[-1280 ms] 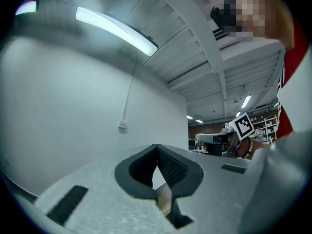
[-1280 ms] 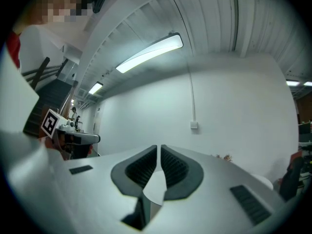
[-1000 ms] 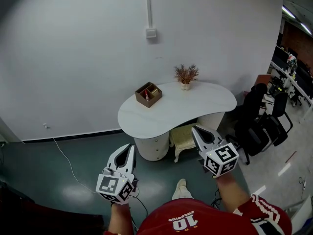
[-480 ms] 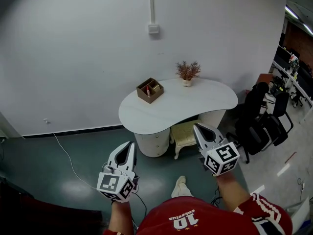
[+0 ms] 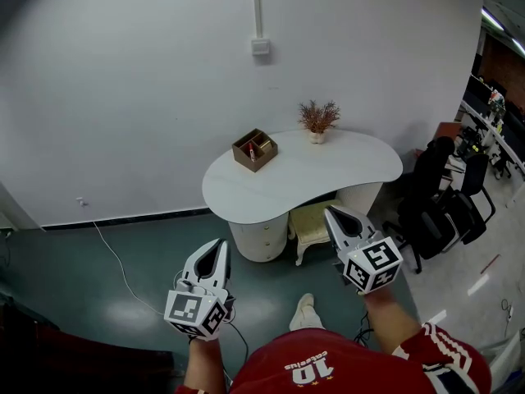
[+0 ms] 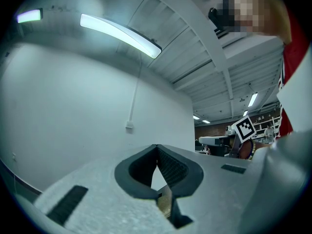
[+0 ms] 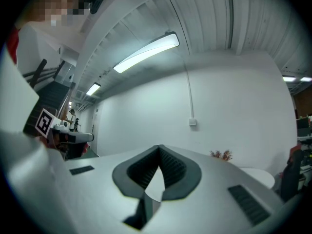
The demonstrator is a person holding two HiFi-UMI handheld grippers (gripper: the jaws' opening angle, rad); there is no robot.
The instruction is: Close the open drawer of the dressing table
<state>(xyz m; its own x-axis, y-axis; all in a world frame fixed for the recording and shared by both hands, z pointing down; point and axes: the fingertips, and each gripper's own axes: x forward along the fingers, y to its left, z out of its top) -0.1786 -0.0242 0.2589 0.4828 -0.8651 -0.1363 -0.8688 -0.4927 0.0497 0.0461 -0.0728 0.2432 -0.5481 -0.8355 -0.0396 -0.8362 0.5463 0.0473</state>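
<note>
Drawer fronts [image 5: 261, 238] show faintly on the round white pedestal [image 5: 246, 249] under the desk [image 5: 328, 175], well ahead of both tongs. They are too small to tell whether one stands open.

The left tongs [image 5: 220, 244] are clenched tip to tip with nothing between them, and they are held low over the green floor [image 5: 74, 286]. The right tongs [image 5: 329, 213] are likewise clenched and empty, pointing toward the desk's near edge. Each is held in one of the person's hands, above a red shirt [image 5: 328, 368] and a light shoe [image 5: 305, 310].

Beyond the right tongs a cream stool [image 5: 310, 230] stands under the desk, just beside the pedestal. On the desk top sit a brown wooden organiser box [image 5: 254, 149] and a small pot of dried plant [image 5: 318, 122] near the wall [image 5: 123, 97]. A thin cable [image 5: 115, 263] trails across the floor at the left. Black office chairs [image 5: 439, 208] stand at the right.
</note>
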